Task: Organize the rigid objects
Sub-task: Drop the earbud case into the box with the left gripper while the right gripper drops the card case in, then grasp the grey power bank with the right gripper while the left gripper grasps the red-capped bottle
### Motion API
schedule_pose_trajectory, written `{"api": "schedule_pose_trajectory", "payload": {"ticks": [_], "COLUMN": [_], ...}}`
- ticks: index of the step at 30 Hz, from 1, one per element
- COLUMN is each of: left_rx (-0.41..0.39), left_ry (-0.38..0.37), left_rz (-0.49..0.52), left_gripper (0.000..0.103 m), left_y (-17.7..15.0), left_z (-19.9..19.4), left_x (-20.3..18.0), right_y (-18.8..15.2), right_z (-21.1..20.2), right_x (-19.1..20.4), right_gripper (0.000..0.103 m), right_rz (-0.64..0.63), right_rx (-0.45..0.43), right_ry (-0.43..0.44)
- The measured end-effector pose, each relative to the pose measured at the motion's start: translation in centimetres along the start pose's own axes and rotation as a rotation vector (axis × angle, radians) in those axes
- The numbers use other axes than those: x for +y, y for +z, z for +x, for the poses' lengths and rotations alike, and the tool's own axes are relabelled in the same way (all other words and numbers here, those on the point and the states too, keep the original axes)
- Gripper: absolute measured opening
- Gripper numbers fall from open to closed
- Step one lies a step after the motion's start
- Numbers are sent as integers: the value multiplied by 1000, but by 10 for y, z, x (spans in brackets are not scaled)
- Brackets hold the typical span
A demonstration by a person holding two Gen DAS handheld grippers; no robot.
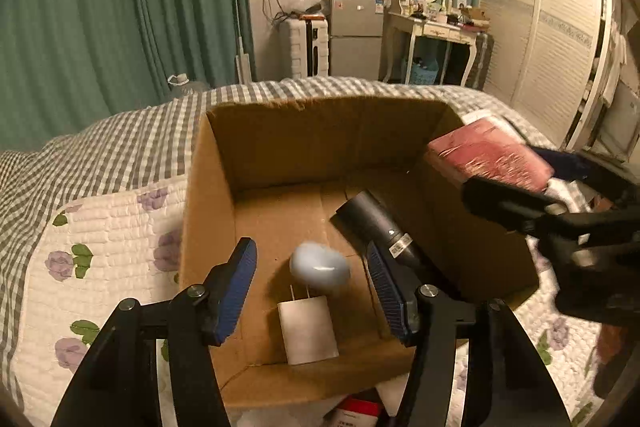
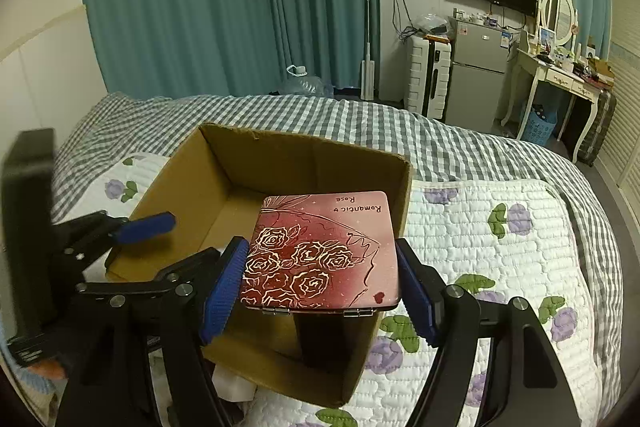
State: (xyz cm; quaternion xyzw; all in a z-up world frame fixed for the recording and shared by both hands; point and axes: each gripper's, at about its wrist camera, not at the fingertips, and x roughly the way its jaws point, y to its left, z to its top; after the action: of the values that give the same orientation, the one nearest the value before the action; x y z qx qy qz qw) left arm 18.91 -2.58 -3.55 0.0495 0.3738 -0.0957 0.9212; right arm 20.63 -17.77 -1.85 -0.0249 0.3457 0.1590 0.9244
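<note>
Holding a flat pink rose-printed case (image 2: 320,251) level over the right rim of the cardboard box (image 2: 224,163), hinged edge nearest the right gripper (image 2: 320,279), whose pads are clamping both sides; hovering over the box with the left gripper (image 1: 312,291) spread and empty; lying blurred inside the box, a pale blue egg-shaped object (image 1: 319,267), a white charger (image 1: 306,331) and a dark cylinder (image 1: 380,227) angling toward the far wall
</note>
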Motion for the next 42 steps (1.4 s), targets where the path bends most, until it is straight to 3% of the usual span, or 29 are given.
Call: {"api": "schedule_pose_trajectory", "payload": {"ticks": [10, 19, 21, 28, 33, 42], "left_rx": [-46, 15, 36, 60, 49, 61], "left_ry": [47, 22, 14, 24, 31, 81], "left_rz": [-35, -154, -162, -149, -181, -197], "left_gripper": [62, 63, 63, 63, 63, 63], "left_y": [-25, -80, -94, -120, -131, -138], "left_z": [-56, -65, -66, -74, -86, -85], "left_x": [25, 42, 41, 33, 37, 41], "right_y": [-2, -20, -21, -44, -94, -142], "right_z": [6, 29, 22, -29, -44, 5], "right_x": [18, 42, 45, 56, 66, 95], "right_gripper": [72, 76, 85, 85, 85, 85], "right_rz": [4, -5, -5, 3, -29, 26], "right_rx": [29, 73, 62, 45, 114, 296], "right_ry": [-21, -44, -65, -76, -63, 13]}}
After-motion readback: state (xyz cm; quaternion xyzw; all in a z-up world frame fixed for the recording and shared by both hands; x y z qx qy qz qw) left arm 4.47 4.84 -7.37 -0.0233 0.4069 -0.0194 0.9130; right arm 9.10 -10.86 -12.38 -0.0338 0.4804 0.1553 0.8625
